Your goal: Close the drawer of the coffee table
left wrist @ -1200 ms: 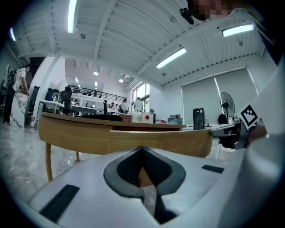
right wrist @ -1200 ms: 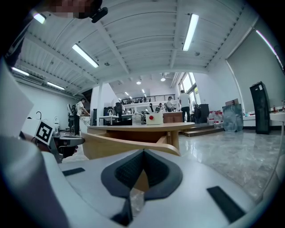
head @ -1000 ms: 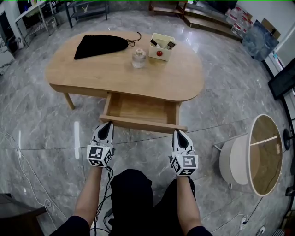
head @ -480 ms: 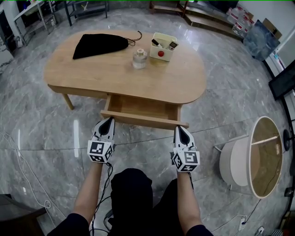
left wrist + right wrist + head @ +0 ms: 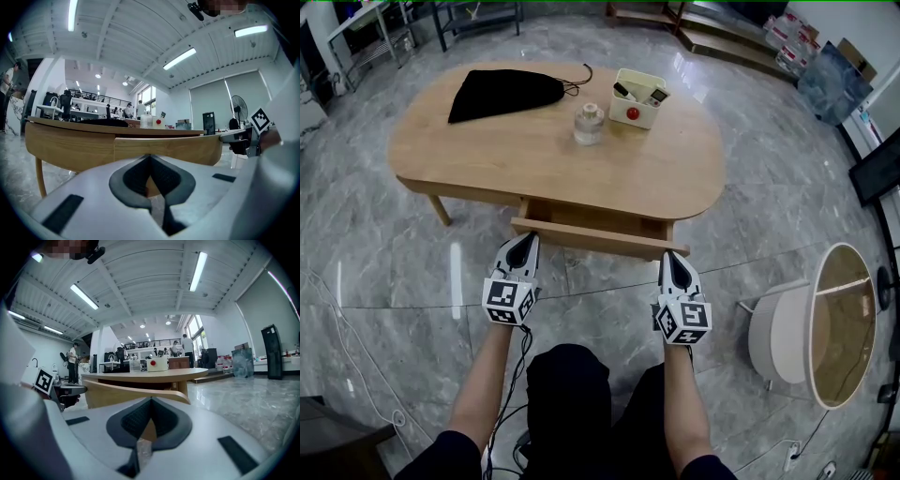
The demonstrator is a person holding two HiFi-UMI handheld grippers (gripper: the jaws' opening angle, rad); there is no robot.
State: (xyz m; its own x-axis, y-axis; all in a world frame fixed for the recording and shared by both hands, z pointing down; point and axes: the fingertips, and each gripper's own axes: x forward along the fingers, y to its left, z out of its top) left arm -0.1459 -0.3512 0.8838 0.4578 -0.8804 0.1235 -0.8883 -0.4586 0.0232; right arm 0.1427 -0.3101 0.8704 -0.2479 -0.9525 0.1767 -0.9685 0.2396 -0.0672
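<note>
The wooden coffee table (image 5: 534, 155) has its drawer (image 5: 598, 239) standing out a short way from the near side. My left gripper (image 5: 525, 241) is shut with nothing held, and its tip rests against the left part of the drawer front. Shut and empty too, my right gripper (image 5: 671, 259) has its tip at the right end of that front. In the left gripper view the drawer front (image 5: 168, 147) fills the space just beyond the left gripper (image 5: 150, 157). The right gripper view shows the drawer front (image 5: 126, 392) close ahead of the right gripper (image 5: 151, 399).
On the tabletop lie a black bag (image 5: 502, 92), a glass jar (image 5: 588, 123) and a cream box (image 5: 638, 97) with small items. A round white side table (image 5: 820, 323) stands on the marble floor at my right. Cables (image 5: 347, 347) trail at the left.
The drawer has slid further into the table, and both grippers have moved forward with its front.
</note>
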